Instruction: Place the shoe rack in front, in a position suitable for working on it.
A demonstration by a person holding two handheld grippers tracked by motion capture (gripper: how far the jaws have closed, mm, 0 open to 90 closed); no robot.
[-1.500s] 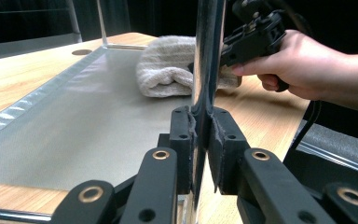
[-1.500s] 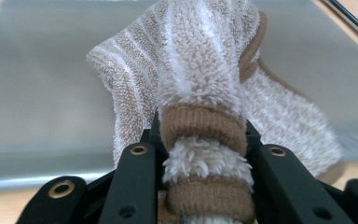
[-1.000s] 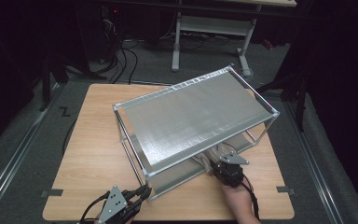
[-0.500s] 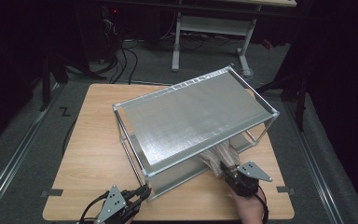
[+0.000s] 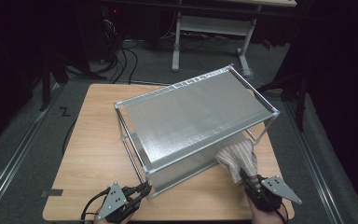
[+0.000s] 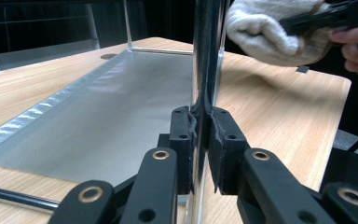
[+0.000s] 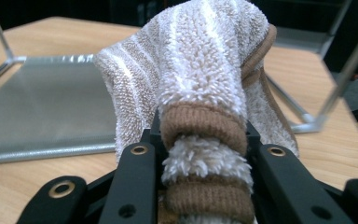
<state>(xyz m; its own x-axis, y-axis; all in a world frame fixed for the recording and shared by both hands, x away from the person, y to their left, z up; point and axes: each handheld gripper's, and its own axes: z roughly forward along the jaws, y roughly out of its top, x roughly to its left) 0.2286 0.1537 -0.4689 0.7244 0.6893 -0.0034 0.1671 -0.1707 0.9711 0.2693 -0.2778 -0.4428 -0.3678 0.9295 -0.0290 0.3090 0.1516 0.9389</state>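
A metal shelf rack point(image 5: 191, 116) with two silver shelves is seen standing at an angle on the wooden worktop point(image 5: 93, 154). Its near front corner post point(image 6: 207, 56) is pinched by the left hand-held gripper point(image 5: 137, 191), jaws pressed together on the thin upright (clearly seen in the left gripper view, pads touching the post on both sides). The lower shelf point(image 6: 102, 116) is seen lying flat just above the worktop, stretching away from that post.

A striped towel point(image 5: 238, 158), beige and white terry, is held bunched in the right hand-held gripper point(image 5: 248, 183), jaws pinching a thick folded wad of it. The towel is located at the near right end of the rack, just outside the frame, its upper part beside the edge of the top shelf point(image 5: 200, 109) and its free end draped forward. In the right gripper view the towel point(image 7: 200, 93) is seen rising out of the jaws, with the lower shelf point(image 7: 42, 112) behind it at left and a rack leg point(image 7: 345, 74) at right. Cables and a table frame are seen on the dark floor beyond.
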